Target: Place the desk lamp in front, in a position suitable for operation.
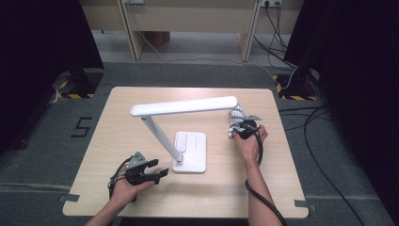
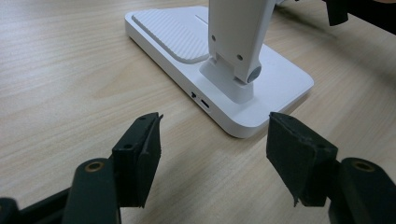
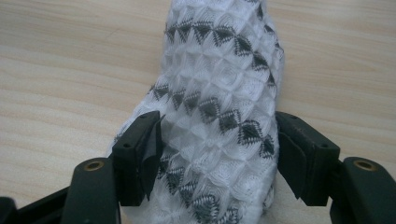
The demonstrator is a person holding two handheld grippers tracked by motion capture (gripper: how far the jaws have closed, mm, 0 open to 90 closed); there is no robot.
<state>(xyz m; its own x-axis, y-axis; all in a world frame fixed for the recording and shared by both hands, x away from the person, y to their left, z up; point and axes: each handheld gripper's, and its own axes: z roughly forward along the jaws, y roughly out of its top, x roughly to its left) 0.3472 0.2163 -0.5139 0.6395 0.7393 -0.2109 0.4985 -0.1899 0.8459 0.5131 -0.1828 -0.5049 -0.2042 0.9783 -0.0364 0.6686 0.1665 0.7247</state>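
Observation:
A white desk lamp stands mid-table on a flat base, its long head stretching out level above it. In the high view, a white cloth with a grey diamond pattern lies bunched at the right, under the tip of the lamp head. My right gripper is down at the cloth. In the right gripper view its jaws stand wide on either side of the cloth, so the right gripper is open. My left gripper rests open and empty just left of the base. In the left gripper view, the left gripper faces the lamp's hinge.
The wooden table sits on grey carpet. Black cables run over the floor to the right, and a wooden desk stands beyond. Bare tabletop lies along the front and the left.

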